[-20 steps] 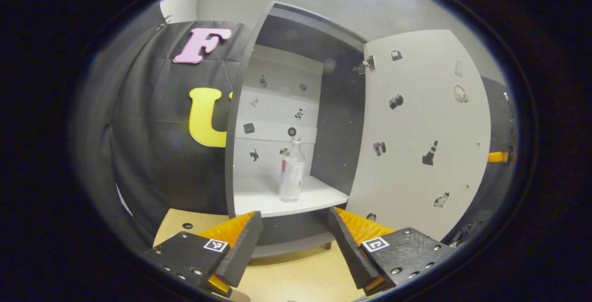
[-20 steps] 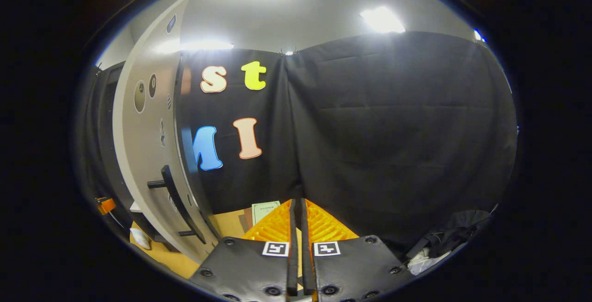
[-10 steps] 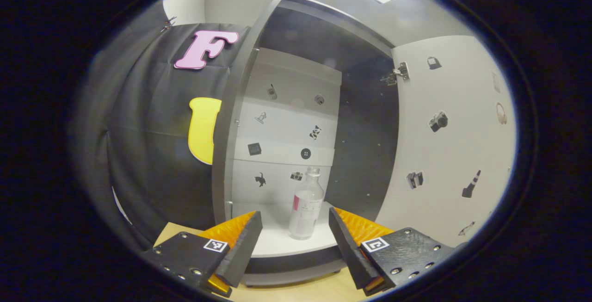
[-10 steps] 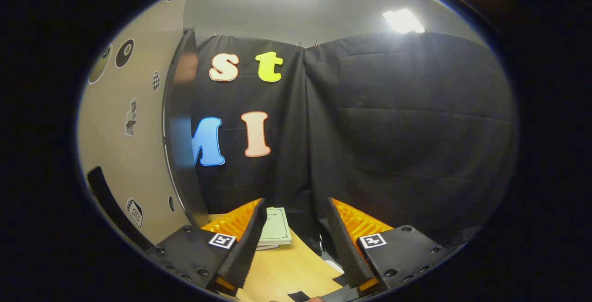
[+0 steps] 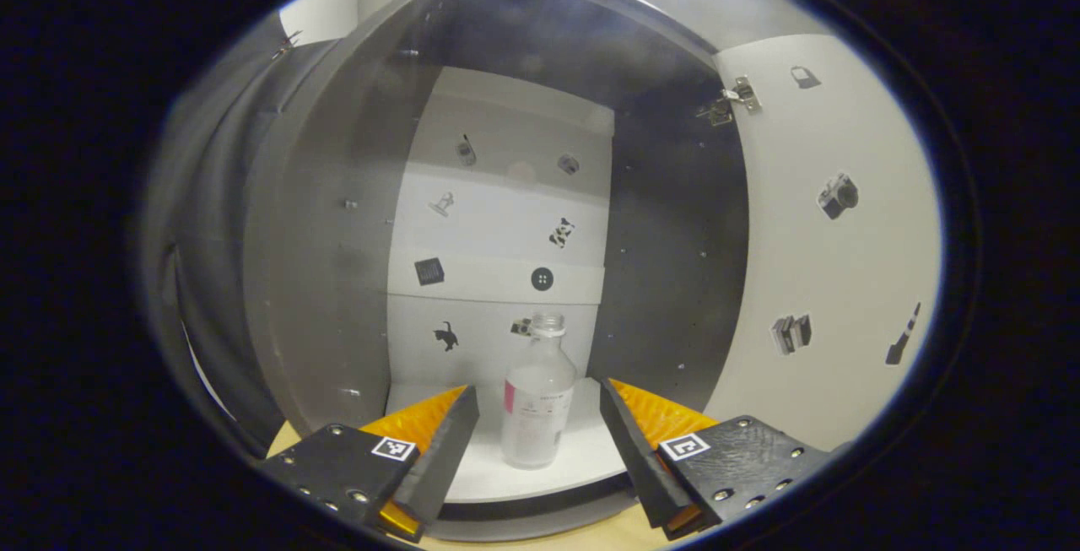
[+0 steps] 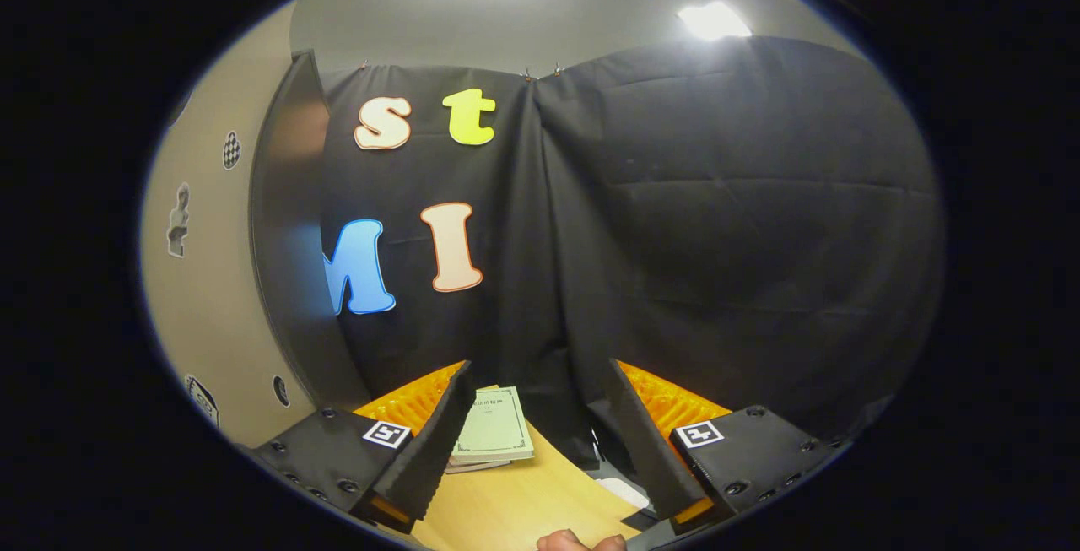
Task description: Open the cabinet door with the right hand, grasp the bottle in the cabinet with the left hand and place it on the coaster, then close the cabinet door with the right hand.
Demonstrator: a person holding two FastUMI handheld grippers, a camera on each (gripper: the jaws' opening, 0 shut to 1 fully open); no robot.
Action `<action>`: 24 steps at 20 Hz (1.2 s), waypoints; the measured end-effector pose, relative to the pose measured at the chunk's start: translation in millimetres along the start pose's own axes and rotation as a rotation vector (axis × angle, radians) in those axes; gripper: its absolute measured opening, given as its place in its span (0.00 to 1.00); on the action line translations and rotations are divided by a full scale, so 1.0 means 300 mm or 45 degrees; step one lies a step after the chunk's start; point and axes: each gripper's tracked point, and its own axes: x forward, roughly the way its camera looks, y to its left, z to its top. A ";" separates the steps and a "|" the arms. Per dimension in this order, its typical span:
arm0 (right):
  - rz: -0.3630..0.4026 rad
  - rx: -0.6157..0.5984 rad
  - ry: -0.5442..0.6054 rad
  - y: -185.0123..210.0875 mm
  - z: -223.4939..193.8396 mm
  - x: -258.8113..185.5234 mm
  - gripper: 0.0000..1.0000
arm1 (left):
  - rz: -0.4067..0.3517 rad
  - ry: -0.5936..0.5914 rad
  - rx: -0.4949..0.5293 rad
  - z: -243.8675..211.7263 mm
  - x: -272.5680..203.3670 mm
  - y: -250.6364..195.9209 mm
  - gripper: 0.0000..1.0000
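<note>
Compared with half a second ago, the left gripper (image 5: 533,437) has come closer to the cabinet (image 5: 321,281): the side walls now spread wide around the view, and the bottle (image 5: 537,399) appears larger. The jaws are wide open, as before. The bottle stands upright on the white shelf (image 5: 540,475) inside the cabinet, between the two jaws and a little beyond their tips; the jaws do not touch it. The open cabinet door (image 5: 835,264) is to the right of the jaws.

The right gripper (image 6: 537,416) has changed very little; its jaws are also wide open and hold nothing. In the right gripper view the outer side of the cabinet door (image 6: 198,281) stands to the left of the jaws. Between the jaws lies a wooden surface (image 6: 515,509) with a green booklet (image 6: 496,434) on it. At the bottom edge, something that may be a fingertip (image 6: 580,542) is visible, but it is too cut off to be sure.
</note>
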 end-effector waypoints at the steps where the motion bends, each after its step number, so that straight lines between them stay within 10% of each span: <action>1: 0.004 -0.005 0.005 0.001 -0.010 0.015 0.98 | 0.012 0.011 0.008 -0.014 0.018 0.001 0.89; 24: 0.037 0.042 0.133 -0.024 -0.109 0.226 0.95 | 0.003 0.036 -0.091 -0.122 0.276 0.008 0.90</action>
